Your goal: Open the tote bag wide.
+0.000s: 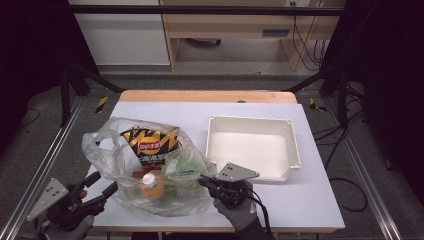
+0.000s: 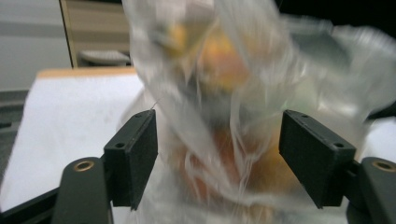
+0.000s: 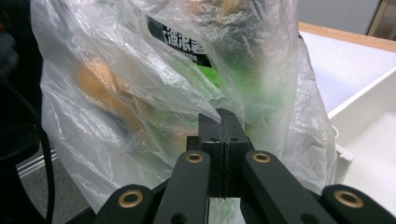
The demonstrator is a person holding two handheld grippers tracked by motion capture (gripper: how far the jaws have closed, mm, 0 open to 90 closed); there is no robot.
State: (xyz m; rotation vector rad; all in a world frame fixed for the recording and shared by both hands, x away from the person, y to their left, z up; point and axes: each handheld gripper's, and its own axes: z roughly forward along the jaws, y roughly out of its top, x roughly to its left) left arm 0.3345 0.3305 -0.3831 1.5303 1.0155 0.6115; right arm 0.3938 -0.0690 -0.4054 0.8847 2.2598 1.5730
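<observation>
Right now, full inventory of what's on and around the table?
Clear thin plastic bag: one, translucent, left half of the table, bulging with goods.
Black and yellow crisp packet: one, inside the bag, upper part.
Orange bottle with a white cap: one, inside the bag, near edge.
Green packaging: inside the bag, right side; count unclear.
White rectangular plastic tray: one, empty, right half of the table.
White table top: one, wooden strip along the far edge.
Left gripper: black, near left corner, jaws open, bag between them in the left gripper view.
Right gripper: black, jaws shut, pinching the bag's film.
Grey gloved hand: holds the right gripper.
</observation>
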